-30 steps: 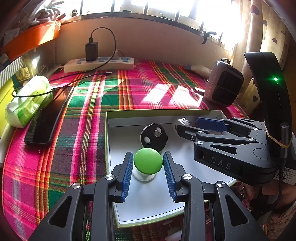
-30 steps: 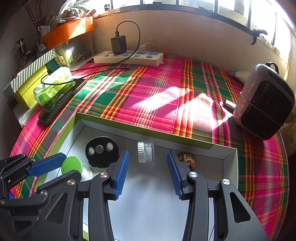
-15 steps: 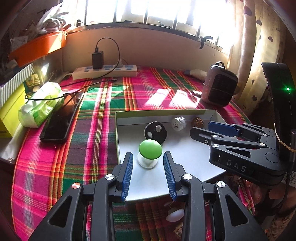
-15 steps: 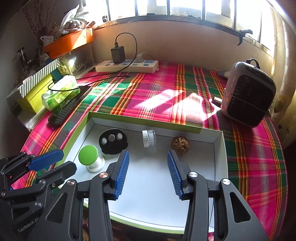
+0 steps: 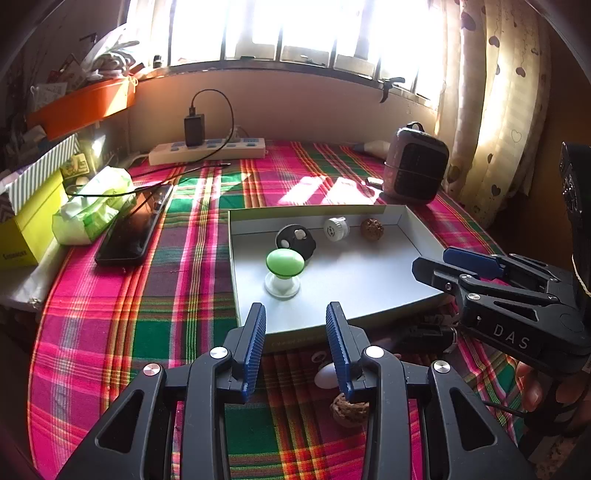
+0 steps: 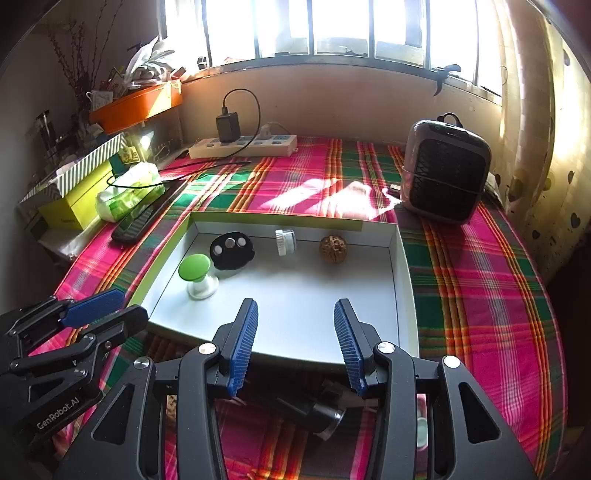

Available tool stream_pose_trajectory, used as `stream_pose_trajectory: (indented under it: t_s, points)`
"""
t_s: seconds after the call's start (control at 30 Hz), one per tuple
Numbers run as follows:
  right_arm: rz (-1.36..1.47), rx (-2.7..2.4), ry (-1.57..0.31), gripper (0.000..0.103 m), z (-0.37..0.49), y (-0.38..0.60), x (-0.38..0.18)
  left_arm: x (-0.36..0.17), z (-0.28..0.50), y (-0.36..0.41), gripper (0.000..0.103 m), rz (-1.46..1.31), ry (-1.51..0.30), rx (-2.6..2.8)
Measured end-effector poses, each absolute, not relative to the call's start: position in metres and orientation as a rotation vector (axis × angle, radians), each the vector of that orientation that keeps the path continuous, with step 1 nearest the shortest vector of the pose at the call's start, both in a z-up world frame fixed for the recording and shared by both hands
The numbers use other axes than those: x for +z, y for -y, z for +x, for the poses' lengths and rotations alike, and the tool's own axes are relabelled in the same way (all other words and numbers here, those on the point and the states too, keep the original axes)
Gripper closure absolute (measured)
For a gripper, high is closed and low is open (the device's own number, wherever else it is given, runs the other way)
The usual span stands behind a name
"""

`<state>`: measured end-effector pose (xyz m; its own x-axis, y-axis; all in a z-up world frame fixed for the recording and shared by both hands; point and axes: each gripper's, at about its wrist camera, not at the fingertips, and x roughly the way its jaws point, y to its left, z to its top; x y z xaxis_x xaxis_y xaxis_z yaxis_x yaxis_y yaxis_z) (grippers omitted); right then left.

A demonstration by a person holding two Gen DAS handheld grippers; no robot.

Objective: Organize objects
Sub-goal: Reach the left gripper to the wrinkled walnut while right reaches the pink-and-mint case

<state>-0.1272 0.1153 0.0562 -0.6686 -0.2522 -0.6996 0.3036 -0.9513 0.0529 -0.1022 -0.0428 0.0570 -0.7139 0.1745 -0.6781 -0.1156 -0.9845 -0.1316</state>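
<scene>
White-floored tray [image 6: 402,266] already holds four things: green knob [image 6: 194,267] at 9 o'clock, black disc [image 6: 232,250], white cap [image 6: 285,242] and walnut [image 6: 333,249] along 12. Outside its 6 o'clock edge wait another walnut [image 5: 349,410], a white piece [image 5: 325,376] and a dark cylinder [image 6: 310,410]. Left gripper [image 5: 295,349] and right gripper [image 6: 293,345] hang apart, empty.

**Room and background, sunlit window side**

Barred window [image 6: 332,26] spans the back wall; strong sun, overexposed panes. Beige wall [image 6: 332,99] below the sill. Curtain [image 5: 495,92] with heart print hangs at right. Surface covered by a pink, green and orange plaid cloth [image 6: 480,295], crossed by bright light patches. Orange shelf [image 6: 136,103] at left wall, dried branches above it.
</scene>
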Motion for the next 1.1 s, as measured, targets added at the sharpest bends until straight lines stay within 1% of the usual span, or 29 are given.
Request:
stream_pose_trajectory:
  t_s: [0.07,0.17,0.33,0.47,0.53,0.63,0.8,1.1]
  points:
    - [1.064,-2.626,-0.081,0.058,-0.116,-0.121,0.057,0.056,-0.095,0.044,0.071,-1.102,0.127,2.757]
    - [1.035,-2.657,-0.110,0.058,-0.099,-0.131,0.058,0.054,-0.086,0.045,0.071,-1.089,0.121,2.736]
    - [1.046,-2.689,-0.138,0.058,-0.084,-0.145,0.054,0.047,-0.078,0.047,0.070,-1.089,0.173,2.677]
    - [1.075,-2.679,-0.145,0.058,-0.076,-0.155,0.047,0.042,-0.074,0.045,0.068,-1.101,0.172,2.656]
    - [1.093,-2.665,-0.131,0.058,-0.076,-0.159,0.043,0.039,-0.072,0.045,0.068,-1.115,0.201,2.628]
    - [1.097,-2.623,-0.110,0.058,-0.072,-0.164,0.036,0.034,-0.070,0.039,0.066,-1.136,0.177,2.604]
    - [1.123,-2.581,-0.168,0.058,-0.069,-0.163,0.022,0.027,-0.073,0.036,0.066,-1.185,0.199,2.580]
    - [1.122,-2.677,-0.043,0.058,-0.078,-0.206,0.021,0.022,-0.072,0.031,0.064,-1.217,0.192,2.573]
